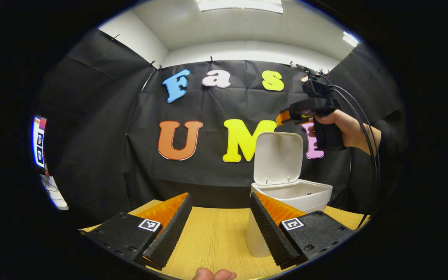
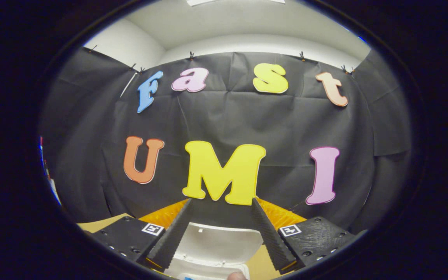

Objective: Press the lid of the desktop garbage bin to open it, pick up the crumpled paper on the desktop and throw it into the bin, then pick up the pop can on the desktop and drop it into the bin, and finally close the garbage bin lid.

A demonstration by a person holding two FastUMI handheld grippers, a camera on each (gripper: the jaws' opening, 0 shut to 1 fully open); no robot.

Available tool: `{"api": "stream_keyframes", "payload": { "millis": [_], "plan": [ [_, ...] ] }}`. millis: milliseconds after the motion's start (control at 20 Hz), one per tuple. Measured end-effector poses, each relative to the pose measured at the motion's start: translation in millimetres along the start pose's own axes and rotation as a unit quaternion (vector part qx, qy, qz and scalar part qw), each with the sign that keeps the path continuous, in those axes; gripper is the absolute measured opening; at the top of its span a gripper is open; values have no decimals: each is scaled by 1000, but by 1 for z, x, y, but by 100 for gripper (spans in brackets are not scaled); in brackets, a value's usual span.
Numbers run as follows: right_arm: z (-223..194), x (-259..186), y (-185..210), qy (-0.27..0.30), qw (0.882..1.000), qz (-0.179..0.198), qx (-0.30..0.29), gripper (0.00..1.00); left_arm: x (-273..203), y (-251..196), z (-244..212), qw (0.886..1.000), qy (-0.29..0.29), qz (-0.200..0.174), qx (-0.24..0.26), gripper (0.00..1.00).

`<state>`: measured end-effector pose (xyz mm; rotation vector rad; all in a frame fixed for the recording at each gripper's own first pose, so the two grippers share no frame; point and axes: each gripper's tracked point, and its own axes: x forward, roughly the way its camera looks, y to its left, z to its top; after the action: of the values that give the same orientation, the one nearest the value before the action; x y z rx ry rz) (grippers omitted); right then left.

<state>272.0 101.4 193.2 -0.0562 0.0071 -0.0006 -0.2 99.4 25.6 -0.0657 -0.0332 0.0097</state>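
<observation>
Left gripper view shows the bin with its lid upright, the left gripper spread empty before it, the right gripper spread above it, so closing likely wants a gentle forward push atop the lid.

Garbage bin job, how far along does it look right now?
Done: the white garbage bin stands on the wooden desktop with its lid flipped up. In hand: the right gripper hangs above the raised lid, its jaws apart with nothing between them in the right gripper view; the left gripper is open and empty too. Left: at least closing the lid. Whether paper and can are inside, I cannot tell.
</observation>
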Motion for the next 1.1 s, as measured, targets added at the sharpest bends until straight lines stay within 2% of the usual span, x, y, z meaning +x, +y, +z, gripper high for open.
{"api": "stream_keyframes", "payload": {
  "millis": [50, 150, 200, 400, 450, 500, 550, 600, 650, 850, 1100],
  "plan": [
    [-5, 4, 2, 7, 1000, 5, 12, 96, -1, 2, -1, 1000, 0, 3, 2, 96],
    [-9, 11, -2, 14, 1000, 1, 21, 87, -2, 6, -4, 1000, 4, 8, 1, 97],
    [-11, 14, -4, 16, 1000, -2, 19, 92, 0, 8, -6, 1000, 7, 9, -1, 97],
    [-18, 17, -1, 32, 998, 7, 53, 92, 0, 6, -11, 1000, 15, 10, -4, 97],
    [-20, 15, -1, 37, 997, 9, 60, 95, 0, 6, -10, 1000, 15, 11, -3, 97],
    [-20, 13, 0, 39, 997, 11, 59, 91, 0, 5, -10, 1000, 15, 11, -3, 97],
    [-20, 12, 0, 41, 997, 11, 59, 94, 0, 4, -10, 1000, 14, 11, -2, 97],
    [-22, 10, 1, 43, 997, 12, 60, 91, -1, 4, -9, 1000, 14, 13, 1, 97],
    [-21, 6, 1, 45, 997, 12, 58, 89, 0, 4, -10, 1000, 14, 16, 7, 97],
    [-26, -13, 5, 56, 997, 24, 39, 94, 0, 0, -10, 1000, 15, 19, 11, 97],
    [-51, -51, 19, 102, 992, 57, 55, 89, -2, -11, -16, 1000, 18, 18, 17, 97]
  ]
}}
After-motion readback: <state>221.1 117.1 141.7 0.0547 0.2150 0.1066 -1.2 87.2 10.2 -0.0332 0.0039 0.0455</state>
